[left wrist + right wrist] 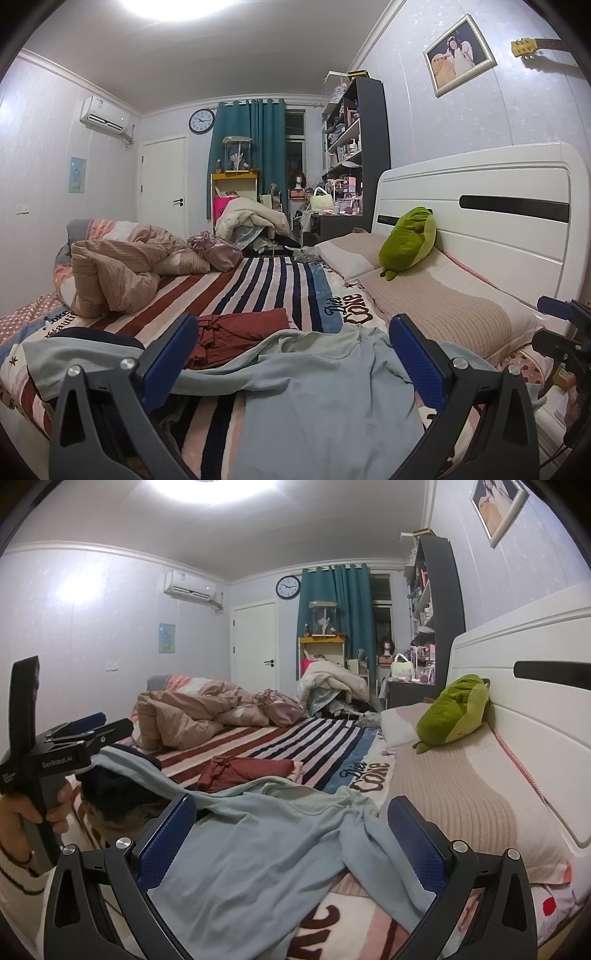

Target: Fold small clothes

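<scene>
Crumpled pale blue shirt lies on the bed beneath both my grippers. Left gripper and right gripper gape wide, holding nothing; a red garment sits just beyond.

The near hem of the light blue garment runs behind the gripper frame and off the bottom edge. The dark red garment is partly covered by the blue one. The guitar shows its headstock only. Items on the shelf unit are too small to identify. The framed picture is cropped at the top.
</scene>
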A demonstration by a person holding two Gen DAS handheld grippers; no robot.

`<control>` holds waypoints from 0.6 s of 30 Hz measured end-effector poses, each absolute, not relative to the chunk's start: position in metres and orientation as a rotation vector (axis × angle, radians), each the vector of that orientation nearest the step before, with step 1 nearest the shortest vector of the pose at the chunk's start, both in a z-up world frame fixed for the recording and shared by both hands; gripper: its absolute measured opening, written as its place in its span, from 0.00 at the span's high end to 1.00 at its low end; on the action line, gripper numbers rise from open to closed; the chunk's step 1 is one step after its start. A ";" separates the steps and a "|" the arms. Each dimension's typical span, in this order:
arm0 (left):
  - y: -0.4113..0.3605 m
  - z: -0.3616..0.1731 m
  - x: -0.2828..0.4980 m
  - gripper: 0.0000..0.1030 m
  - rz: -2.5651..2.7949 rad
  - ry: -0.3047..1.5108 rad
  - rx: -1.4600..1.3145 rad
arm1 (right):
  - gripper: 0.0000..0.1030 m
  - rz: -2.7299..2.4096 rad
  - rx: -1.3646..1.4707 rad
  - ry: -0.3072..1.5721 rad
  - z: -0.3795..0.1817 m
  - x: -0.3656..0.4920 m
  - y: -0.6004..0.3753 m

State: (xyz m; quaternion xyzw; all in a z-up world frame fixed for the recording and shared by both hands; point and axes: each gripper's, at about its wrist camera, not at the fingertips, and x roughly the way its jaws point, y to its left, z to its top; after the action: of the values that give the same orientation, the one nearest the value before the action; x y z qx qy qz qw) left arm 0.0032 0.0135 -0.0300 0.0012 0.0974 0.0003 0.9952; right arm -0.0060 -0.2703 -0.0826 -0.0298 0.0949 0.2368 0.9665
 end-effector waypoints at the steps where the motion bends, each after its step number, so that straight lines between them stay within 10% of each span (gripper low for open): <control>1: 0.014 -0.030 0.003 0.01 0.001 0.195 0.002 | 0.00 0.479 -0.061 0.192 -0.083 -0.006 -0.270; 18: 0.021 -0.035 0.004 0.01 0.018 0.206 -0.001 | 0.00 0.513 -0.021 0.219 -0.083 -0.006 -0.274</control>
State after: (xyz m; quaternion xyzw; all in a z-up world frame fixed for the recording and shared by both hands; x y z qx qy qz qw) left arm 0.0036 0.0211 -0.0350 -0.0005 0.1027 0.0092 0.9947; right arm -0.0063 -0.2739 -0.0825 -0.0102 0.1083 0.2531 0.9613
